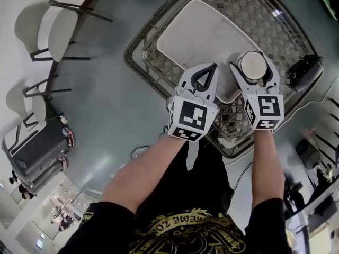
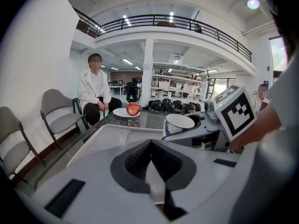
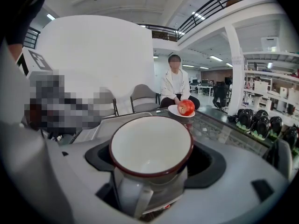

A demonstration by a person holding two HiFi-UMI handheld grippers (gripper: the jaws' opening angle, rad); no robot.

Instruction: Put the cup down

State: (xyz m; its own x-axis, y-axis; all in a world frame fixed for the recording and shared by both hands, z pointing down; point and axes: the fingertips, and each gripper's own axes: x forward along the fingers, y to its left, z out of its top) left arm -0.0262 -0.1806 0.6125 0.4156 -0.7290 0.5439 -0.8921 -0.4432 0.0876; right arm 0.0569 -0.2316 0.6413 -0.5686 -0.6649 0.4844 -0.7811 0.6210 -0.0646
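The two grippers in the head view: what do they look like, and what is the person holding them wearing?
The left gripper and right gripper are pale grey plastic, each with two tapering jaws lined with black ribbed pads. Each carries a cube of black-and-white square markers. The person wears a black short-sleeved T-shirt with gold print.

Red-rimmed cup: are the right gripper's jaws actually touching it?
Touching. In the right gripper view, the right gripper has its jaws pressed against both sides of the red-rimmed cup.

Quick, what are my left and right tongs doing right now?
Left tongs: closed, empty.
Right tongs: closed on the cup.
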